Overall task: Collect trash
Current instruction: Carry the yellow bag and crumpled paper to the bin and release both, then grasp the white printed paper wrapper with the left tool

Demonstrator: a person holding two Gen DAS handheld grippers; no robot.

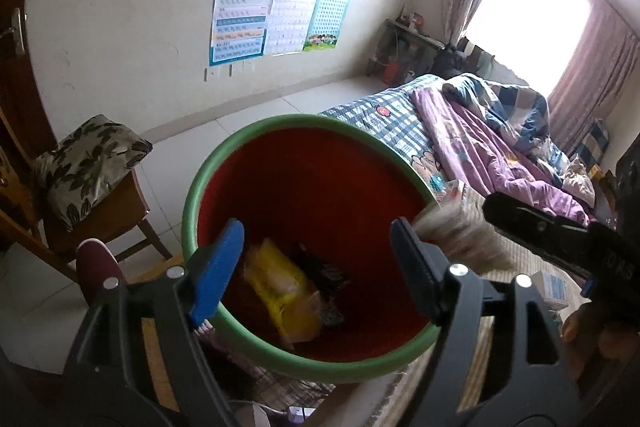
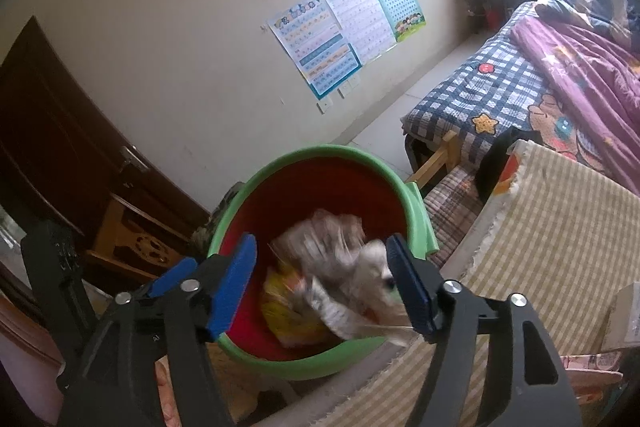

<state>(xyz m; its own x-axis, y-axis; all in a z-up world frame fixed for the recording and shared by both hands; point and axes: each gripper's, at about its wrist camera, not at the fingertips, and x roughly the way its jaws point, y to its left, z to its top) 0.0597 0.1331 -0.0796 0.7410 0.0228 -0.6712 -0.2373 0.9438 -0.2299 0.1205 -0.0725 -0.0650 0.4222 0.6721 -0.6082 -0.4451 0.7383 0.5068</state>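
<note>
- While both grippers hang over the green-rimmed red trash bin, the left gripper has its fingers apart, empty.
- Right gripper: fingers apart; blurred crumpled paper sits between them, above the bin.
- Yellow wrapper lies at the bin's bottom.

From my feed it's a lived-in bedroom: a cream wall with three colourful study posters taped up, and pale floor tiles running along it. I can see a dark wooden door on the left and a wooden chair carrying a leaf-print cushion. The bed has a checked sheet and a purple quilt. Pink curtains frame a blown-out bright window.
</note>
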